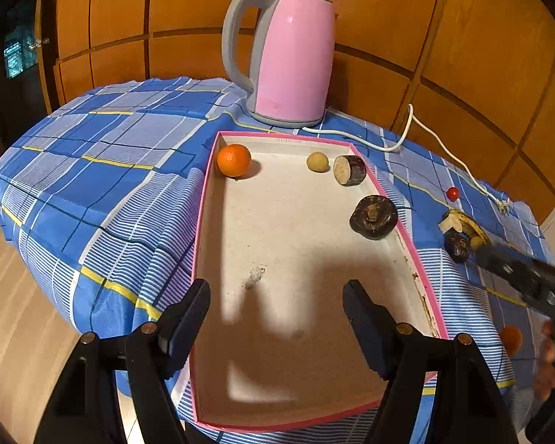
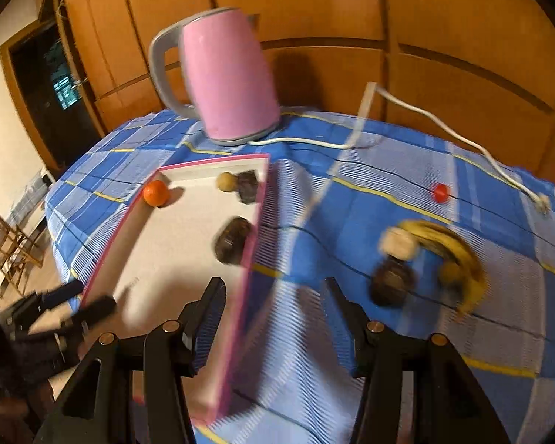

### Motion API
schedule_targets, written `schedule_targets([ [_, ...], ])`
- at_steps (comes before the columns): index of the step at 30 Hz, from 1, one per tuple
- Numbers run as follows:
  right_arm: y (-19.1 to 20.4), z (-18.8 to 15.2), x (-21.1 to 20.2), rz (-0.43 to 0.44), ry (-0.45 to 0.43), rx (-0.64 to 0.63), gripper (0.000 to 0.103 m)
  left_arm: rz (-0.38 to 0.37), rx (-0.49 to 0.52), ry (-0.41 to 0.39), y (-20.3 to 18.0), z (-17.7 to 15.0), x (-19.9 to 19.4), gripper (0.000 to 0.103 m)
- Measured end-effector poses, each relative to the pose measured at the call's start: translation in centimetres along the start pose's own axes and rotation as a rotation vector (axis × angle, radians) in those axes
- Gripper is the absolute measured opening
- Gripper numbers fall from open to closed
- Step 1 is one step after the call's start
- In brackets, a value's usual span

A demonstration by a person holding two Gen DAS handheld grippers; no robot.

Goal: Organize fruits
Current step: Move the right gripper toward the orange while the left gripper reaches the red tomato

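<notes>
A pink-rimmed white tray [image 1: 205, 199] lies on the checked cloth. It holds an orange [image 1: 234, 160], a small tan fruit [image 1: 317, 161], a cut dark piece [image 1: 349, 170] and a dark round fruit [image 1: 373, 216]. My left gripper [image 1: 277, 314] is open and empty above the tray's near end. My right gripper [image 2: 273, 318] is open and empty over the tray's right rim [image 2: 253, 244]. To its right on the cloth lie a banana [image 2: 458, 255], a dark fruit [image 2: 390, 283], a pale piece [image 2: 397, 244] and a small red fruit [image 2: 440, 192]. A second orange [image 1: 510, 338] lies near the right gripper.
A pink kettle [image 1: 292, 59] stands behind the tray, its white cord [image 1: 440, 144] trailing right across the cloth. Wooden wall panels [image 1: 444, 18] rise behind the table. The cloth drops off at the left edge [image 1: 37, 222]. A wooden chair [image 2: 7, 248] stands on the floor at left.
</notes>
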State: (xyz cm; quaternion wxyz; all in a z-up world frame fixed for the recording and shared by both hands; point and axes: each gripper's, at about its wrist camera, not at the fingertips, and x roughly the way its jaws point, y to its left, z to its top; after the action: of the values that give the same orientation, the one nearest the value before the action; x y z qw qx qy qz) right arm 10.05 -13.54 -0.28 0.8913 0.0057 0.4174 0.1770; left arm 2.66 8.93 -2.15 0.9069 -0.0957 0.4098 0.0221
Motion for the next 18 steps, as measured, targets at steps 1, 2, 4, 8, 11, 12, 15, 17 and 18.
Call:
schedule_targets([
  [1, -0.7, -0.4, -0.5, -0.011, -0.001, 0.014, 0.054, -0.001, 0.000, 0.001, 0.0, 0.0, 0.0, 0.075],
  [2, -1.7, -0.9, -1.2, -0.030, -0.004, 0.038, 0.054, -0.004, 0.001, 0.003, -0.1, 0.0, 0.0, 0.075],
  [4, -4.3, -2.1, -2.8, -0.067, -0.010, 0.102, 0.054, -0.009, 0.009, 0.000, -0.3, 0.0, -0.2, 0.075],
  [8, -9.5, -4.5, -5.7, -0.173, -0.016, 0.225, 0.054, -0.018, 0.026, -0.001, -0.9, -0.2, -0.4, 0.075],
  [11, -12.6, -6.8, -7.7, -0.202, -0.007, 0.294, 0.054, -0.018, 0.044, 0.006, -1.4, -0.3, -0.2, 0.075],
  [12, -13.5, -7.8, -8.5, -0.204, -0.001, 0.315, 0.054, -0.021, 0.047, 0.008, -1.6, -0.4, -0.1, 0.075],
  [15, -14.2, -9.9, -9.5, -0.143, 0.029, 0.333, 0.054, -0.033, 0.070, 0.002, -2.6, -0.3, -0.4, 0.075],
  [17, -13.9, -10.8, -9.5, -0.095, 0.043, 0.322, 0.054, -0.039, 0.095, -0.007, -3.3, -0.2, -0.7, 0.075],
  [18, -13.5, -11.1, -9.4, -0.070, 0.052, 0.315, 0.054, -0.045, 0.107, -0.012, -3.7, -0.1, -0.9, 0.075],
])
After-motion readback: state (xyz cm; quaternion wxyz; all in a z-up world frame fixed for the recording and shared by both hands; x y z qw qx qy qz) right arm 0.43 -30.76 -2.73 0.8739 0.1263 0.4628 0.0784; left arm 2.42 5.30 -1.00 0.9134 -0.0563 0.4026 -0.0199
